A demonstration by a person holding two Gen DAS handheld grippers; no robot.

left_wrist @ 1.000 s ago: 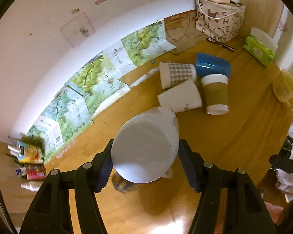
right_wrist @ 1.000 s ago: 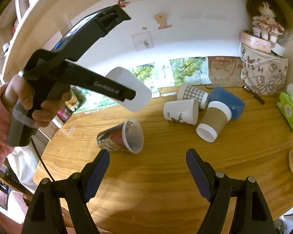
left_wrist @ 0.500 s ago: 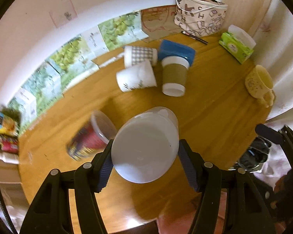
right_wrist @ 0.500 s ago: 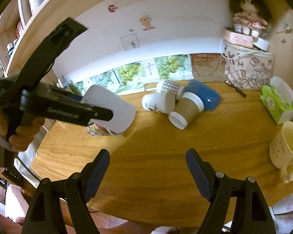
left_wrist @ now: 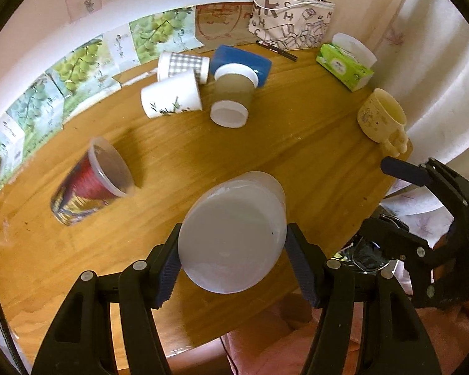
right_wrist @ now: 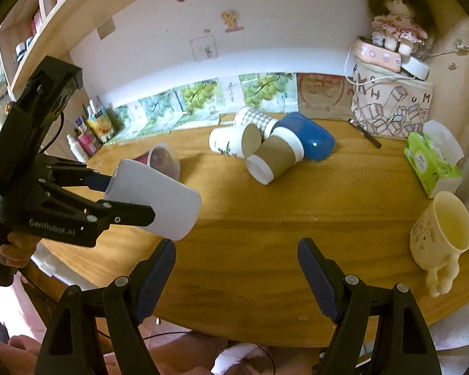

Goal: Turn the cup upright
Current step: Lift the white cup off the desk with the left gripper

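My left gripper (left_wrist: 233, 259) is shut on a plain white cup (left_wrist: 231, 234) and holds it in the air above the near part of the wooden table (left_wrist: 297, 162). The cup's flat base faces the left camera. In the right wrist view the white cup (right_wrist: 159, 200) lies on its side in the left gripper (right_wrist: 125, 198), mouth toward the table's middle. My right gripper (right_wrist: 236, 265) is open and empty over the table's near edge.
Several cups lie on their sides: a red-printed clear cup (left_wrist: 90, 187), a white leaf-print cup (left_wrist: 172, 98), a checked cup (left_wrist: 183, 65), a brown-sleeved cup (left_wrist: 233, 98), a blue cup (left_wrist: 242, 62). A cream mug (right_wrist: 441, 234) stands upright right. Tissue box (right_wrist: 431, 159) and bag (right_wrist: 390, 106) behind.
My left gripper has carried the white cup back from the wall, toward the table's near edge and lower. The right gripper pulled back and stayed open.
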